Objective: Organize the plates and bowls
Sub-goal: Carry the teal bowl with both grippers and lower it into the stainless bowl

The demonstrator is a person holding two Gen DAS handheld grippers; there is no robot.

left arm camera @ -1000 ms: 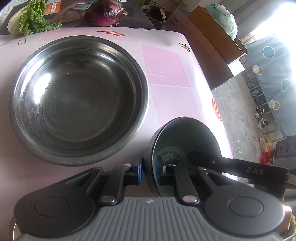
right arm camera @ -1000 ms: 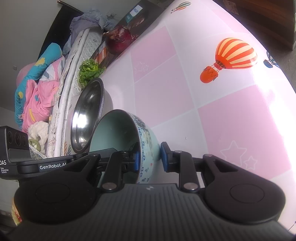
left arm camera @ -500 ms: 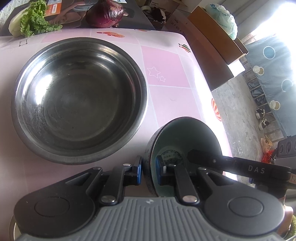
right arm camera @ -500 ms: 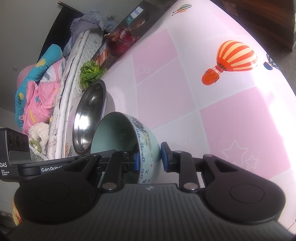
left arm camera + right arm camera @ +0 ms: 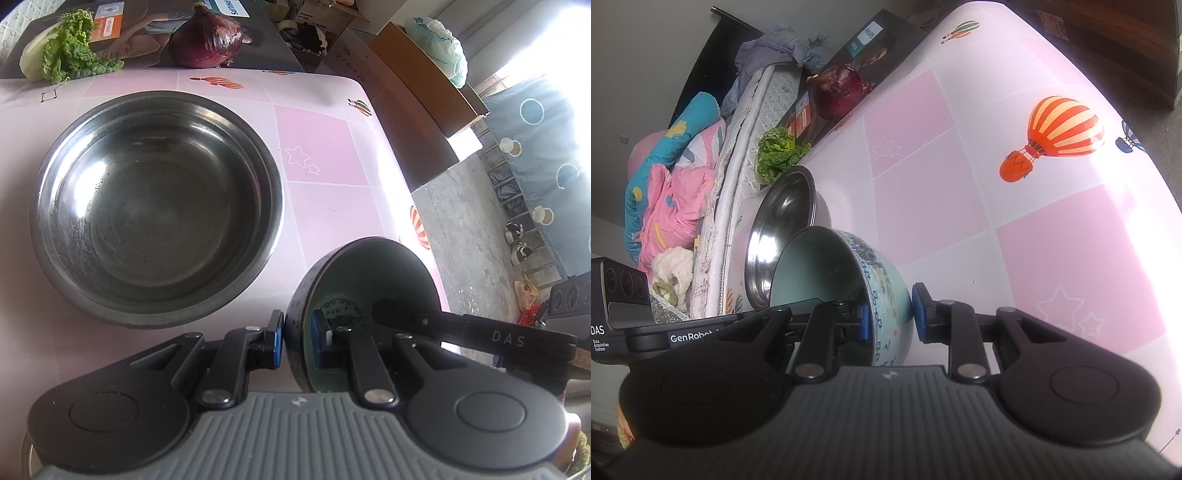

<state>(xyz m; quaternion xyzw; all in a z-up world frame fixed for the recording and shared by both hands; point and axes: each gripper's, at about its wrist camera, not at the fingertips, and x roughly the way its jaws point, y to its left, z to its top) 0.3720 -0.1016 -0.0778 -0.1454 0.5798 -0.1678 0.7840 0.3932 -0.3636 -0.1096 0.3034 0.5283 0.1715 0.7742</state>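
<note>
Ceramic bowl (image 5: 369, 280) (both grippers)

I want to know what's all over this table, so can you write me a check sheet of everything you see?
Surface: pink checked tablecloth with balloon and star prints, mostly bare on the right wrist view's side.
Job's things: big steel bowl upright and empty; small blue-patterned ceramic bowl tipped on its side, held at its rim from both sides.
Clutter: red onion, lettuce and a printed box at the table's far edge.
Tools: left tool shut on the ceramic bowl's rim; right tool shut across its wall.
Cables: nothing seen.
Surroundings: bedding and mattress beside the table; cardboard box; concrete floor.
</note>
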